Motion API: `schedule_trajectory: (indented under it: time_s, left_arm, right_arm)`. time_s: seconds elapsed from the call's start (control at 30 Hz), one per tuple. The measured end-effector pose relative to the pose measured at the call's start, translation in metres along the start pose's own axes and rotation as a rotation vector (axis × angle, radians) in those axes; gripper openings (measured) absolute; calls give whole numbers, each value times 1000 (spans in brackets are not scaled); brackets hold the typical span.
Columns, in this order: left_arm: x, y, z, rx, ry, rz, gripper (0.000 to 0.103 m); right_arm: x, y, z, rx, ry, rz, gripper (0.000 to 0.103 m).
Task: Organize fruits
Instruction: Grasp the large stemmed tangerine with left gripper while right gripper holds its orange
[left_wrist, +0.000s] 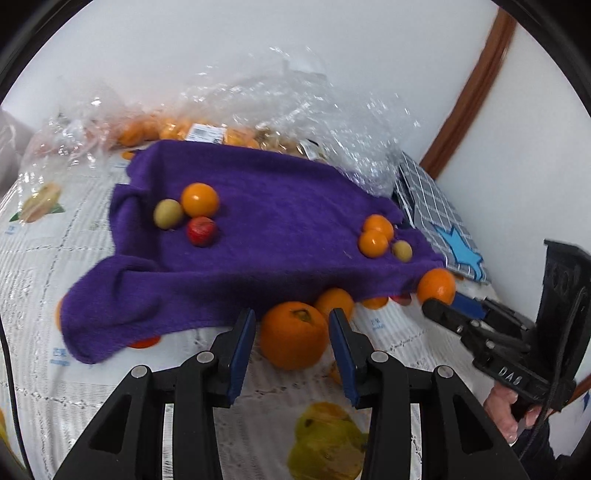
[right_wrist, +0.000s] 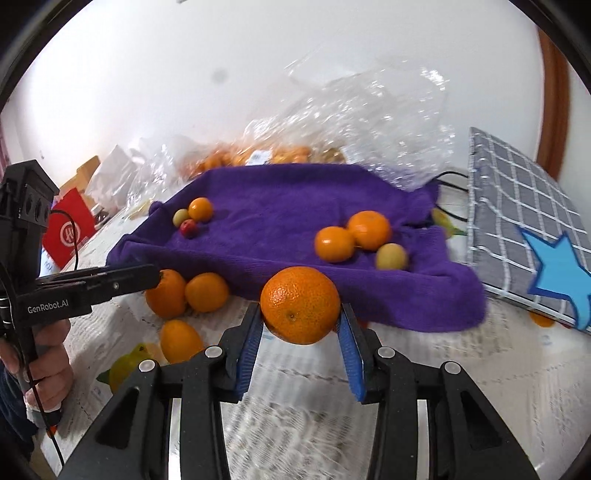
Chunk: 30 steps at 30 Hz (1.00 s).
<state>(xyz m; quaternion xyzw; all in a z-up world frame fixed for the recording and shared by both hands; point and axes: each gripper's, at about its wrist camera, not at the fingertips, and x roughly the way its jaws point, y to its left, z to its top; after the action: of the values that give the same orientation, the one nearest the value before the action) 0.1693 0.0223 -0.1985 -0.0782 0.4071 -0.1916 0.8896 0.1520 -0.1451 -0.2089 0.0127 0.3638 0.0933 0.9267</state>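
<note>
A purple towel (left_wrist: 258, 229) lies on the table and also shows in the right wrist view (right_wrist: 295, 218). On it are two small groups of fruit: an orange (left_wrist: 200, 199), a yellow-green fruit (left_wrist: 168, 214) and a red fruit (left_wrist: 201, 231) at left, two oranges (left_wrist: 373, 243) and a yellow-green fruit (left_wrist: 402, 250) at right. My left gripper (left_wrist: 291, 332) is open around a large orange (left_wrist: 293, 334) on the table in front of the towel. My right gripper (right_wrist: 301, 325) is shut on an orange (right_wrist: 300, 304), held above the table; it also shows in the left wrist view (left_wrist: 436, 286).
Clear plastic bags of oranges (left_wrist: 177, 129) lie behind the towel. A grey checked cloth with a blue star (right_wrist: 524, 229) is at right. More oranges (right_wrist: 207, 291) lie at the towel's front edge. A red box (right_wrist: 70, 230) stands at far left.
</note>
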Motion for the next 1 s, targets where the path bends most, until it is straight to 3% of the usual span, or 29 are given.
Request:
schedule_trajectory:
  time_s: [0.07, 0.27, 0.47, 0.6, 0.87, 1.0]
  left_arm:
    - [3, -7, -2, 34, 3, 18, 45]
    - [17, -11, -1, 56, 68, 83, 45]
    - [21, -10, -1, 57, 77, 85, 43]
    - [16, -8, -1, 49, 55, 89, 41]
    - [-7, -3, 0, 20, -70, 94, 40]
    - [-9, 0, 2, 5, -85, 100, 40]
  right_arm:
    - [-4, -5, -2, 13, -9, -8, 41]
    - [-4, -12, -2, 36, -2, -14, 41]
    - [0, -12, -1, 38, 10, -8, 41]
    - [0, -14, -1, 45, 10, -8, 41]
    - [-1, -18, 1, 64, -2, -17, 41]
    - [-1, -20, 1, 75, -7, -20, 41]
